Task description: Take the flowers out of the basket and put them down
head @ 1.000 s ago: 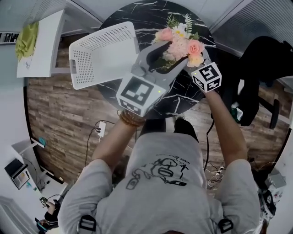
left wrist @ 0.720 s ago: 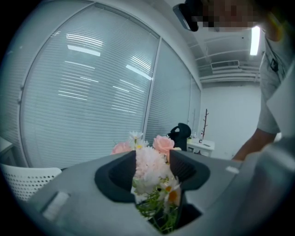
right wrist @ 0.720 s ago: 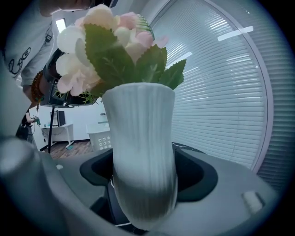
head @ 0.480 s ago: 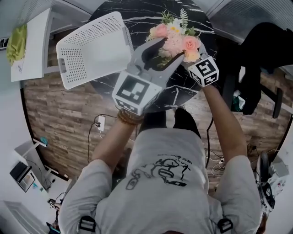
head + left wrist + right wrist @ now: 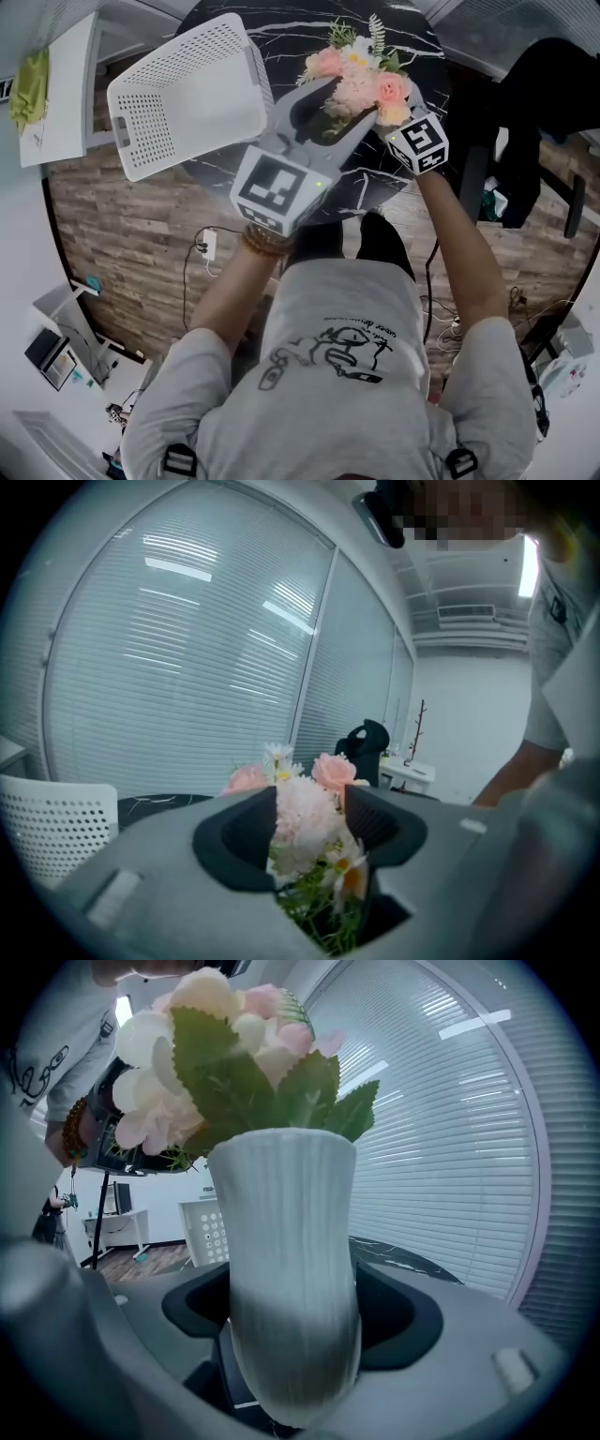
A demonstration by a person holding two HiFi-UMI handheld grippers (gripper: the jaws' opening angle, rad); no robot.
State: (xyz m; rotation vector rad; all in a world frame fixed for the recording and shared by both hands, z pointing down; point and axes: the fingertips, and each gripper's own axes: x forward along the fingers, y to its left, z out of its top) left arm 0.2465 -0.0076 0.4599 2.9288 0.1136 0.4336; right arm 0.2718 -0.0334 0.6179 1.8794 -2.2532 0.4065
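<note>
Over table (image 5: 281,37) — right claw (image 5: 298,1305) wide on vase (image 5: 286,1232), left claw (image 5: 309,825) — flowers (image 5: 364,82)

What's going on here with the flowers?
A person works two handheld grippers. The right gripper has its jaws clamped on a white ribbed vase of pink and white flowers; the left gripper has its jaws closed on the blooms. The bunch is out of the white perforated basket, over the round black marble table, apparently not yet set down.
</note>
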